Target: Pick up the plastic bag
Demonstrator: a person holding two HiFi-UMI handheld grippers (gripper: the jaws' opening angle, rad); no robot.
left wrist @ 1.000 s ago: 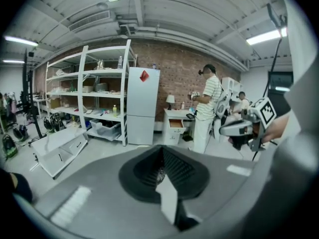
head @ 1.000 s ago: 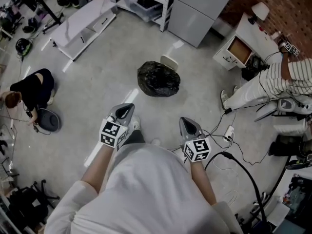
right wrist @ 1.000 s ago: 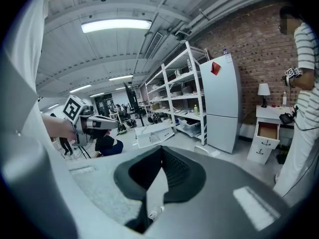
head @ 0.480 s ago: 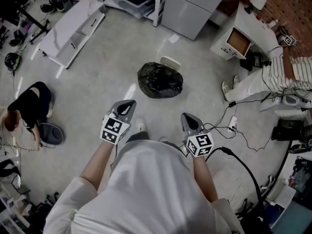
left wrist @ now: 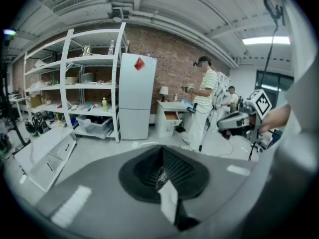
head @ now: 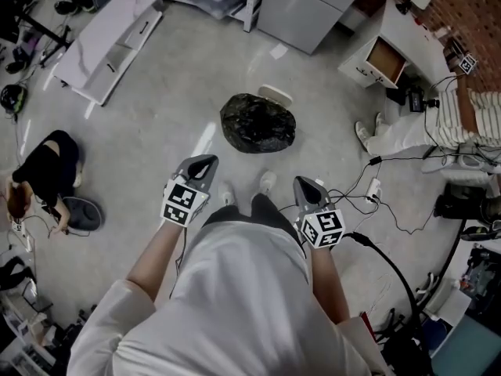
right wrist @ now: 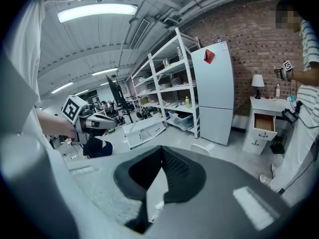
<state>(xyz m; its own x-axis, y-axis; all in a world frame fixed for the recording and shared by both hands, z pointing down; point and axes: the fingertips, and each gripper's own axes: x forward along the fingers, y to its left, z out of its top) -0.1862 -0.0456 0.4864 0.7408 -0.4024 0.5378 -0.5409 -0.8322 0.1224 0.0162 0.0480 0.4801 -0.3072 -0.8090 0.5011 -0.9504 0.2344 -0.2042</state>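
Plastic bag [head: 257, 123]: black and bulging, on the floor [head: 156, 124] in front of the refrigerator [head: 313, 6], well apart from it. Only your head view shows it.
Left gripper [head: 202, 163]: farther from the refrigerator than the bag and clear of it. Its own view shows your jaws together with nothing in them.
Right gripper [head: 304, 185]: level with the left one, the bag between it and the refrigerator. The jaws are together and empty.
Shelving unit [left wrist: 89, 78]: just left of the refrigerator. The gripper views show its loaded shelves, while your head view catches only its foot.
White cabinet [head: 389, 61]: right of the refrigerator, with a drawer open.
Person in striped shirt [left wrist: 204, 101]: beside the cabinet, right of the refrigerator, seen upright in the left gripper view.
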